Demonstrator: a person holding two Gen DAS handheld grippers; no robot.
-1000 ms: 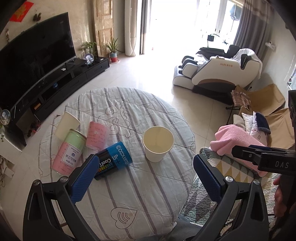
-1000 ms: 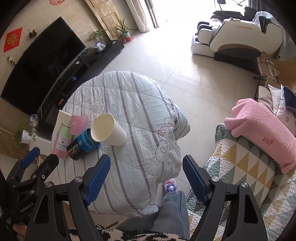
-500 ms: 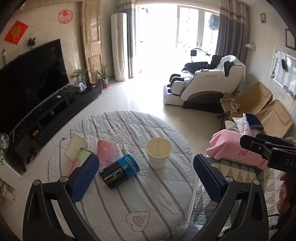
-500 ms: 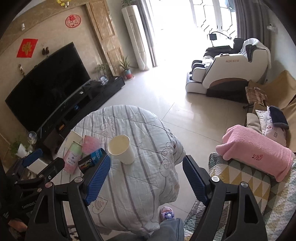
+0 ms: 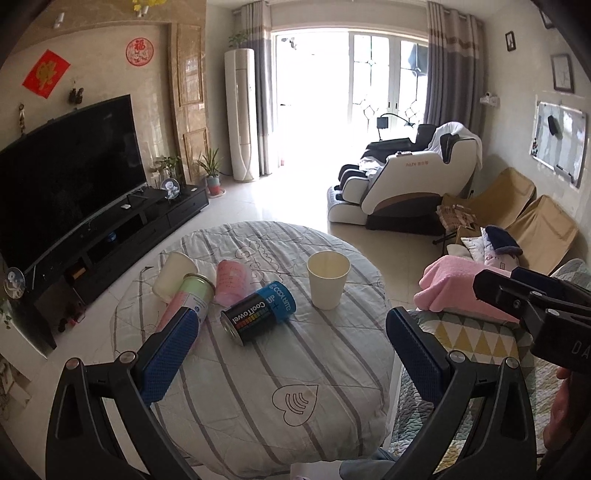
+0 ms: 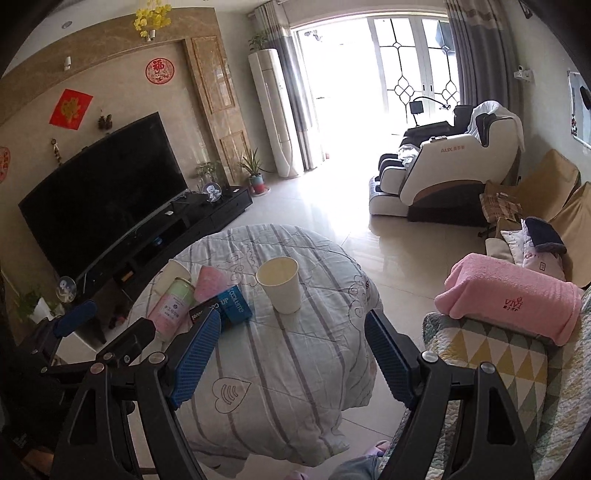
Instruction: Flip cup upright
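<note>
One cream paper cup [image 5: 328,279], upright, mouth open

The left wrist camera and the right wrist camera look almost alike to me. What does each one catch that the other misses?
Only the left wrist view shows the right gripper from the side and the whole CoolTowel can. Only the right wrist view shows the left gripper, the yellow flowers up high and a slippered foot. Both show the upright paper cup, the quilt-covered table and the pink towel.
</note>
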